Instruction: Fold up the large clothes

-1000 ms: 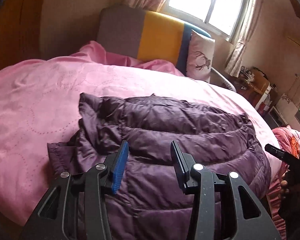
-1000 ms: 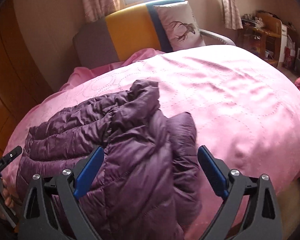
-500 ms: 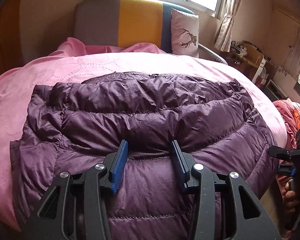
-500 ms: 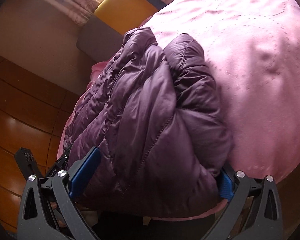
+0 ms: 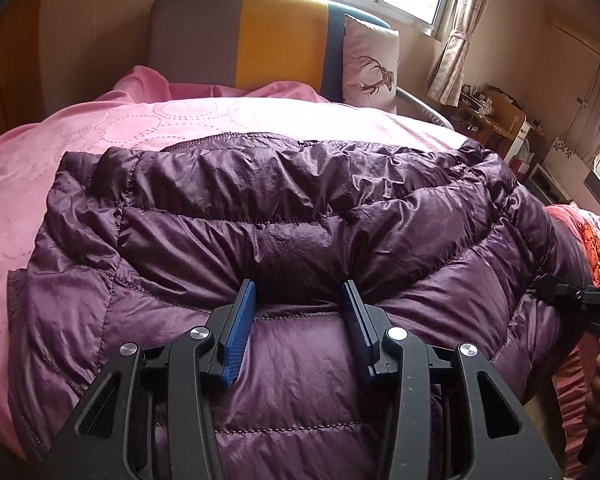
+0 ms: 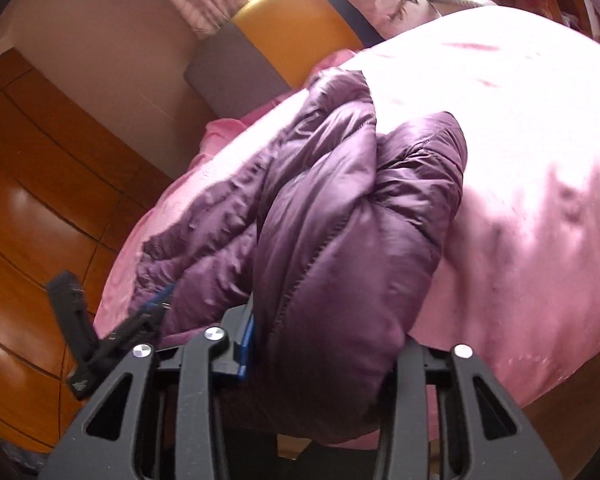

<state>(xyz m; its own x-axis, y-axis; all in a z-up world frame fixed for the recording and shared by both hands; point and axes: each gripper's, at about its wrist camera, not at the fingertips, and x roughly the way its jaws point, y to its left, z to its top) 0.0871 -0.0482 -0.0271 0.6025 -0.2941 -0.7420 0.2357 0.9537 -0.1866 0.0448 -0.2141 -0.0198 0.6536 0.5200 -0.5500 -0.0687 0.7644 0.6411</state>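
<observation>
Right tool point(image 6: 324, 344) now closer — jacket point(image 6: 340, 248) filling it
</observation>
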